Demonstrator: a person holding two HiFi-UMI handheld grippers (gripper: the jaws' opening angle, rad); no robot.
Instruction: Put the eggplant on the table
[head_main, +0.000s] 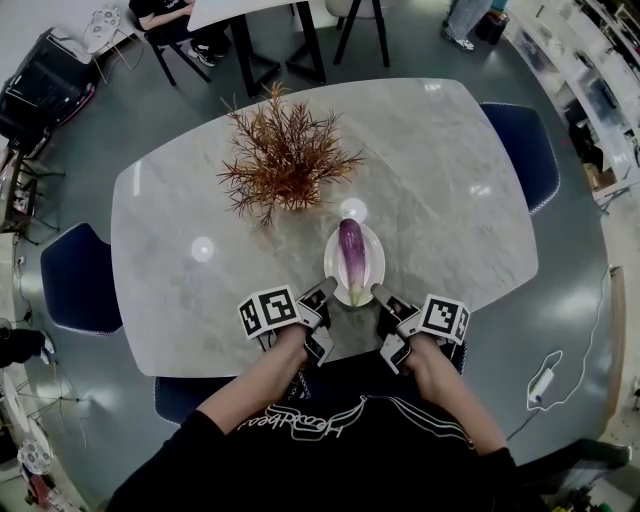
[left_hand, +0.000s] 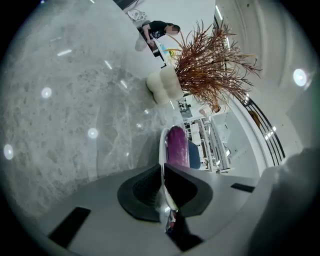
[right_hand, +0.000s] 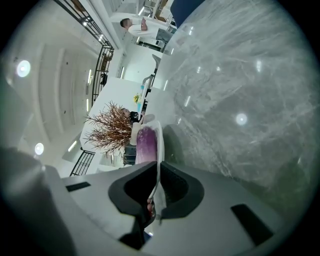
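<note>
Eggplant (head_main: 351, 258), glossy purple, lies on oval white plate (head_main: 376, 262).

The eggplant (head_main: 351, 260) lies in the plate (head_main: 373, 262), along its length. The plate is over the front middle of the counter (head_main: 450, 200). Behind the plate, a little to the left, stands the plant (head_main: 285, 160). The left tongs (head_main: 328, 293) grip the plate's near rim on the left, and the right tongs (head_main: 381, 294) grip it on the right. One chair (head_main: 78, 280) stands left of the counter.
</note>
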